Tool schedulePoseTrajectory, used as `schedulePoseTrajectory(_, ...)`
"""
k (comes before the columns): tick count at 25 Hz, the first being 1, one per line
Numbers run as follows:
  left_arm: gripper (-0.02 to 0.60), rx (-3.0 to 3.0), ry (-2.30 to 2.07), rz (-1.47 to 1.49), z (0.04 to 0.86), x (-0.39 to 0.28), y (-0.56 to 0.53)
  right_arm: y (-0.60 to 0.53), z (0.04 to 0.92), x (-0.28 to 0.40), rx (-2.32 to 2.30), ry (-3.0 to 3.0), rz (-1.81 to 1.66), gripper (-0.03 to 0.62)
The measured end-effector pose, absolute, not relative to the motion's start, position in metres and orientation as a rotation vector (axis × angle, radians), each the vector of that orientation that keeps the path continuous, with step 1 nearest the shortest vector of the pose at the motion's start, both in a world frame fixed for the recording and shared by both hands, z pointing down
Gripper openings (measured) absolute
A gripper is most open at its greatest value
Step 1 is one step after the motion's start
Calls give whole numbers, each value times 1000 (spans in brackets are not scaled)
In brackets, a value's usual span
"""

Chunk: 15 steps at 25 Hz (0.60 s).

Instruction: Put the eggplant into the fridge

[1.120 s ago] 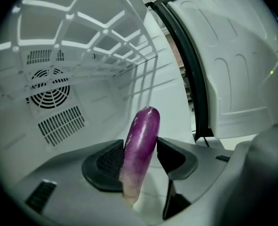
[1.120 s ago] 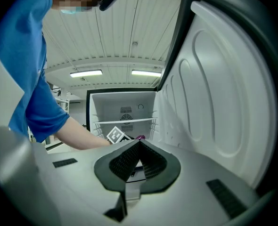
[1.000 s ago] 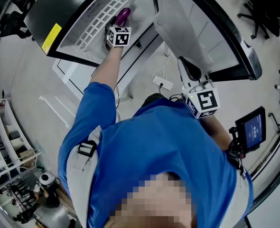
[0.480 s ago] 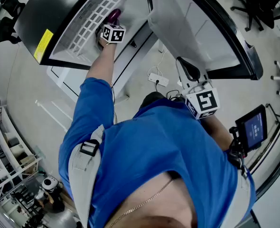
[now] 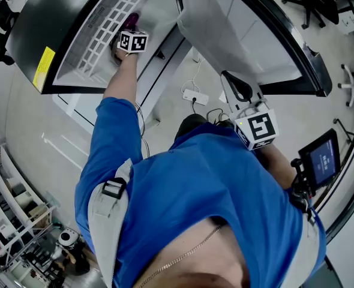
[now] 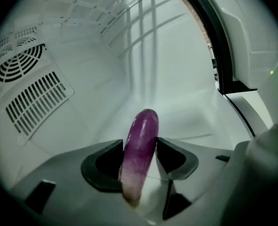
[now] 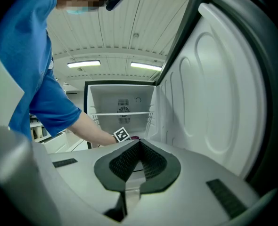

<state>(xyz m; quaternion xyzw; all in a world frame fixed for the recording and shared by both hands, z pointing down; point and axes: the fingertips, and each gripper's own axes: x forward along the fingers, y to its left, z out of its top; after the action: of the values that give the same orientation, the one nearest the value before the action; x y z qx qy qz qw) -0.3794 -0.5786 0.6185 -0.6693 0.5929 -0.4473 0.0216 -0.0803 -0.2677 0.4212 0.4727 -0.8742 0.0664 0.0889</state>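
Our left hand-held gripper is clamped on the eggplant. The eggplant's purple end sticks out ahead of the jaws, inside the white fridge, with vents to the gripper's upper left. Our right hand-held gripper is closed and empty, with the open fridge door on its right.

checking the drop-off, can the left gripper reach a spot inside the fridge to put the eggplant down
Probably yes. The left gripper, shut on the eggplant, is inside the fridge under the wire shelf; the door stands open, and nothing shows between it and the white surface ahead.
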Motion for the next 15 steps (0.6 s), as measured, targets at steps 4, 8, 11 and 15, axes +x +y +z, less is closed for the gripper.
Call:
schedulePoseTrajectory(4,233,-2056,1840,-1386,616,-382,-581,-268,422,-79,1402,-2590,193,2)
schedulePoseTrajectory(8,233,-2066,1849,-1381,622,-385,-582,-269,423,-78,1399,-2583,195,2)
schedulePoseTrajectory(11,234,-2063,1846,-1367,621,-386,-581,-269,423,-77,1393,-2582,192,2)
schedulePoseTrajectory(15,235,-2074,1853,-1346,616,-386,-578,-269,422,-78,1387,-2587,191,2)
